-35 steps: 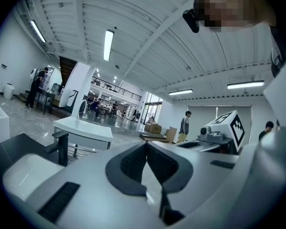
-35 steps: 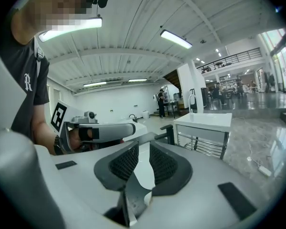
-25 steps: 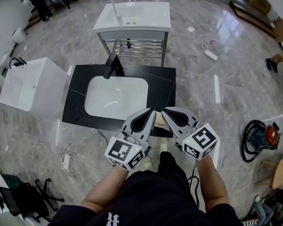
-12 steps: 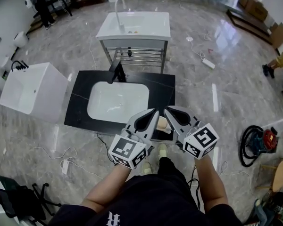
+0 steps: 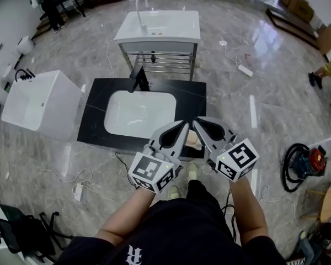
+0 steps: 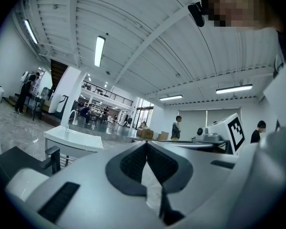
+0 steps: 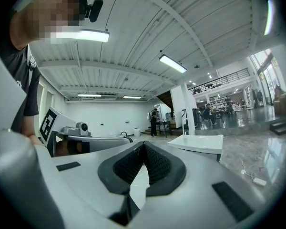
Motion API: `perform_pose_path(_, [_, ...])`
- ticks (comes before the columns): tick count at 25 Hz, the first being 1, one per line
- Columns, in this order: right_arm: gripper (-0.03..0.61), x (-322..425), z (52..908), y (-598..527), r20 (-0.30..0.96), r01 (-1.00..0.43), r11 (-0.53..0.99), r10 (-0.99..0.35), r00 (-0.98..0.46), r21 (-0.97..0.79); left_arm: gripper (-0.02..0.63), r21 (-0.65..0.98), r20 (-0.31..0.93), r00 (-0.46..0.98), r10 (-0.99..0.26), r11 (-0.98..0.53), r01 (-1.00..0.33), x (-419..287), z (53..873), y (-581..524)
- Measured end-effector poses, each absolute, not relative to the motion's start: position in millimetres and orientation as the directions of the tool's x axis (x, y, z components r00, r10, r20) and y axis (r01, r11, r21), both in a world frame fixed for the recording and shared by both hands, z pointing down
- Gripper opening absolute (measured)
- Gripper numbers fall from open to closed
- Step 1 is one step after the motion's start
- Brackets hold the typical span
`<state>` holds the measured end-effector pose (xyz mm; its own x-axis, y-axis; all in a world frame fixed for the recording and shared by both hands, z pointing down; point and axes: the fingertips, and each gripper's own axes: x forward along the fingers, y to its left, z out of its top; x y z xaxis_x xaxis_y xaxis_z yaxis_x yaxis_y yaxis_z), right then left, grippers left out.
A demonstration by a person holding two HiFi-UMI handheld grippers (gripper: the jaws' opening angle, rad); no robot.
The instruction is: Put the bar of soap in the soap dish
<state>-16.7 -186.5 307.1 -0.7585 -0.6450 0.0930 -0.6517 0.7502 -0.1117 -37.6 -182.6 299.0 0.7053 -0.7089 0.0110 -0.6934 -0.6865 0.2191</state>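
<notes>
In the head view my two grippers are held side by side over the front right corner of the black countertop [image 5: 94, 123]. The left gripper [image 5: 182, 126] and the right gripper [image 5: 197, 122] are both shut, tips close together, with nothing between their jaws. A pale beige bar of soap [image 5: 193, 141] shows in the gap below them. It lies on a dark soap dish [image 5: 191, 154] that the grippers mostly hide. The left gripper view shows its jaws [image 6: 146, 144] meeting at the tip. The right gripper view shows the same of its own jaws [image 7: 143, 144].
A white basin [image 5: 138, 114] with a black faucet [image 5: 138, 80] is set in the countertop. Behind it stands a white vanity [image 5: 158, 27], with a white tub [image 5: 38, 105] to the left. Cables lie on the marble floor and a hose reel [image 5: 301, 167] sits at right.
Both grippers have risen a little, still shut and side by side. The soap stays where it was.
</notes>
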Motion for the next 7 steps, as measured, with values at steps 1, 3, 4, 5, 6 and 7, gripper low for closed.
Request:
perform_pose_path(1, [0.006,-16.2,307.7,-185.8,0.091,-0.651,0.75,-0.645,-0.759,-0.113,0.006,0.22,0.013,0.705,-0.709,-0.686,-0.694,-37.1,300.0,-181.8])
perform_pose_path(3, [0.007,-14.2,308.5,-183.7,0.089,-0.651,0.751,-0.645,-0.759,-0.114,0.007,0.221,0.015,0.706,-0.708,-0.686,-0.693,-35.1,301.1,-179.5])
perform_pose_path(4, [0.007,-13.0,308.5,-182.4,0.088,-0.651,0.75,-0.645,-0.759,-0.114,0.006,0.221,0.016,0.706,-0.708,-0.686,-0.693,-34.1,301.3,-178.2])
perform_pose_path(5, [0.006,-11.9,308.3,-181.1,0.089,-0.652,0.75,-0.646,-0.758,-0.114,0.007,0.222,0.016,0.707,-0.707,-0.687,-0.692,-33.1,301.4,-176.8])
perform_pose_path(6, [0.008,-10.9,307.9,-179.8,0.09,-0.653,0.749,-0.647,-0.758,-0.114,0.007,0.222,0.015,0.707,-0.707,-0.687,-0.692,-32.3,301.3,-175.4])
perform_pose_path(7, [0.007,-10.0,307.5,-178.5,0.09,-0.653,0.748,-0.647,-0.757,-0.114,0.008,0.223,0.015,0.707,-0.707,-0.687,-0.692,-31.5,301.2,-174.0])
